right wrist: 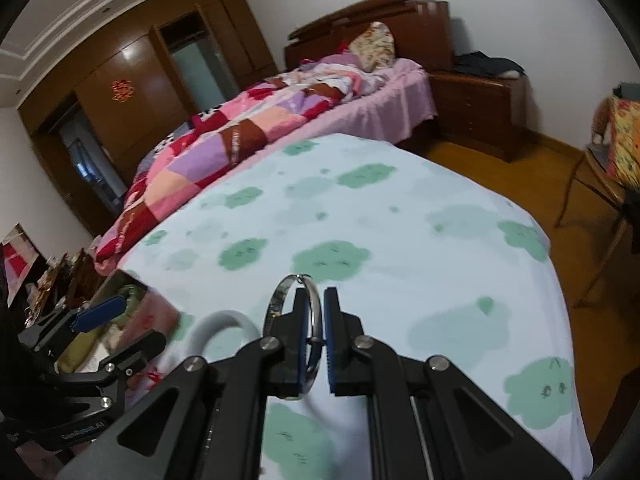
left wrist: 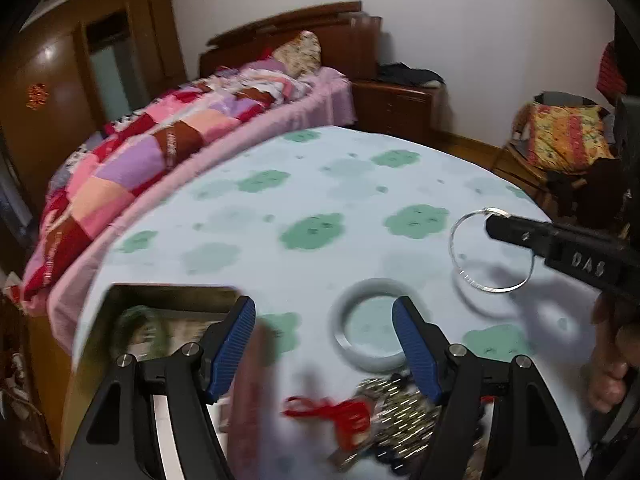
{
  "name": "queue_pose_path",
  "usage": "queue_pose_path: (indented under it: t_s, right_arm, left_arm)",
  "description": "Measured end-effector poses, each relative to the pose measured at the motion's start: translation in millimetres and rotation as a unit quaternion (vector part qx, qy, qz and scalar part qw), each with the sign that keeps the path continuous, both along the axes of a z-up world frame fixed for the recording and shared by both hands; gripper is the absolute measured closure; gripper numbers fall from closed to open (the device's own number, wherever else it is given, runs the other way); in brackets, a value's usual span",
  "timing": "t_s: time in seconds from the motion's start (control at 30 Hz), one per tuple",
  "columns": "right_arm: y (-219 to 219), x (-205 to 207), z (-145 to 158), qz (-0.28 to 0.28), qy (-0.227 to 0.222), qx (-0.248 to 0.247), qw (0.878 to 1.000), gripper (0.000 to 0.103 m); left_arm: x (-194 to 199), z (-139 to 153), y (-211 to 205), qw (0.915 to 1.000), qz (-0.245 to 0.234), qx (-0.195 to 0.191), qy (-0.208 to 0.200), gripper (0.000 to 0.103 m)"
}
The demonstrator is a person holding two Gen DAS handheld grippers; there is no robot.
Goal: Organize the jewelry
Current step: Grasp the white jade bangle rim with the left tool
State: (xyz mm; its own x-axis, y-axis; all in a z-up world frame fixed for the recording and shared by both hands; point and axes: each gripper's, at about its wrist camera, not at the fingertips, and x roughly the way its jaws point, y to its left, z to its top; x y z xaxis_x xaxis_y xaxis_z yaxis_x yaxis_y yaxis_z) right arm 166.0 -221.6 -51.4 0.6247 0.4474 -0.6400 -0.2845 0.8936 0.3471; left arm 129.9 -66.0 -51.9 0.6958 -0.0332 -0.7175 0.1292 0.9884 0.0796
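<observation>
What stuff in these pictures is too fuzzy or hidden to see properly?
- Left wrist view: the jewelry pile is blurred and partly behind the left gripper.
- Left wrist view: the box contents are smeared.
- Right wrist view: the silver bangle is partly covered by the right gripper.

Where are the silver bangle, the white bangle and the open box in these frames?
silver bangle (left wrist: pixel 493 249), left wrist view, on its thin rim near the right tool.
white bangle (left wrist: pixel 370 324), left wrist view, on its left rim, lying on the cloth.
open box (left wrist: pixel 120 300), left wrist view, on its left wall.
</observation>
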Motion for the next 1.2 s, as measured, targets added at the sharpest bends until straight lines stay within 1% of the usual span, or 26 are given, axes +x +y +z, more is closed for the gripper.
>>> queue_pose_path:
  t_s: [0.13, 0.23, 0.27, 0.33, 0.43, 0.5, 0.57, 0.6, 0.77, 0.83, 0.87, 0.9, 1.0, 1.2]
  right_arm:
    - [-9, 2, -10, -0.014, 0.011, -0.001, 1.0, 0.093]
    - [-16, 1, -9, -0.015, 0.011, 0.009, 1.0, 0.093]
    - [-18, -2, -8, -0.014, 0.008, 0.007, 1.0, 0.093]
    - [-18, -2, -7, -0.012, 0.005, 0.004, 1.0, 0.093]
    - [-21, -2, -8, -0.013, 0.006, 0.008, 1.0, 0.093]
    - [-22, -2, -9, -0.013, 0.007, 0.01, 1.0, 0.093]
    - [-21, -2, -9, -0.012, 0.006, 0.007, 1.0, 0.093]
    - [-21, -2, -10, -0.01, 0.005, 0.004, 1.0, 0.093]
    - [-20, -1, -11, -0.009, 0.007, -0.001, 1.0, 0.093]
    - [-20, -1, -11, -0.009, 0.008, -0.003, 1.0, 0.093]
    - [-17, -2, -10, -0.008, 0.007, -0.004, 1.0, 0.093]
    - [-17, -2, -10, -0.007, 0.007, -0.005, 1.0, 0.093]
    - [-15, -2, -10, -0.005, 0.006, -0.008, 1.0, 0.093]
    - [-13, -5, -8, -0.002, 0.003, -0.005, 1.0, 0.093]
  left_arm:
    - [10, -8, -15, 0.9998, -0.012, 0.012, 0.013, 0.032]
    - [19, -17, -20, 0.9993, -0.008, 0.021, 0.031, 0.032]
    - [21, -19, -20, 0.9992, -0.007, 0.015, 0.038, 0.032]
    - [22, -19, -22, 0.999, -0.013, -0.01, 0.043, 0.032]
    - [25, -23, -27, 0.9986, -0.014, -0.007, 0.05, 0.032]
    - [26, -25, -29, 0.998, -0.022, -0.015, 0.057, 0.032]
    - [30, -33, -32, 0.9973, -0.02, -0.001, 0.07, 0.032]
    - [32, -36, -33, 0.9968, -0.021, 0.002, 0.077, 0.03]
    - [37, -43, -32, 0.9953, -0.023, 0.007, 0.094, 0.027]
    - [38, -45, -27, 0.9946, -0.024, -0.009, 0.101, 0.026]
    - [40, -45, -23, 0.9937, -0.022, -0.025, 0.107, 0.026]
    - [40, -46, -20, 0.9932, -0.022, -0.033, 0.109, 0.026]
    - [37, -46, -23, 0.9944, -0.029, -0.025, 0.099, 0.026]
    - [32, -45, -23, 0.9949, -0.033, -0.029, 0.091, 0.027]
